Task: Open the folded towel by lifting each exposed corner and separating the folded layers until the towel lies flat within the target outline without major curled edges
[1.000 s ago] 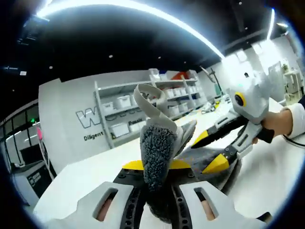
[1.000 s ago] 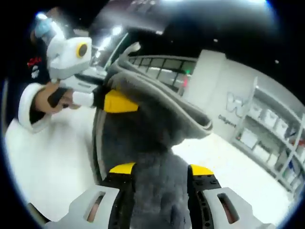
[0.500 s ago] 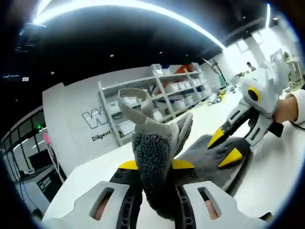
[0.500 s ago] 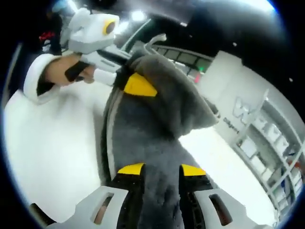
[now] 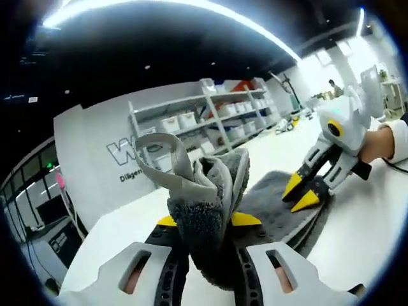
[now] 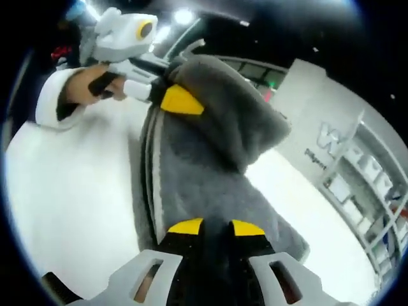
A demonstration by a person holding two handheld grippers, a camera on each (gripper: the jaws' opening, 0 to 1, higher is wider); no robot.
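Note:
A grey towel (image 5: 203,210) is bunched between my left gripper's (image 5: 206,220) jaws, which are shut on a raised corner with a pale hem loop sticking up. The rest of the towel (image 5: 274,207) lies on the white table (image 5: 357,236). Further right, my right gripper (image 5: 299,194), held by a hand in a white sleeve, has its yellow tips close together on the towel's far part. In the right gripper view the towel (image 6: 210,172) runs up from the right gripper (image 6: 216,227), whose jaws are pinched narrow on it, to the left gripper (image 6: 175,95) lifting a thick fold.
The white table (image 6: 70,191) spreads around the towel, with open surface on both sides. Behind it stands a grey wall with lettering and white shelving (image 5: 217,121) holding bins. A person stands far off at the back right (image 5: 333,86).
The right gripper's jaws have drawn closer together and sit lower on the towel. The left gripper still holds its corner raised, and the hem loop has flopped sideways.

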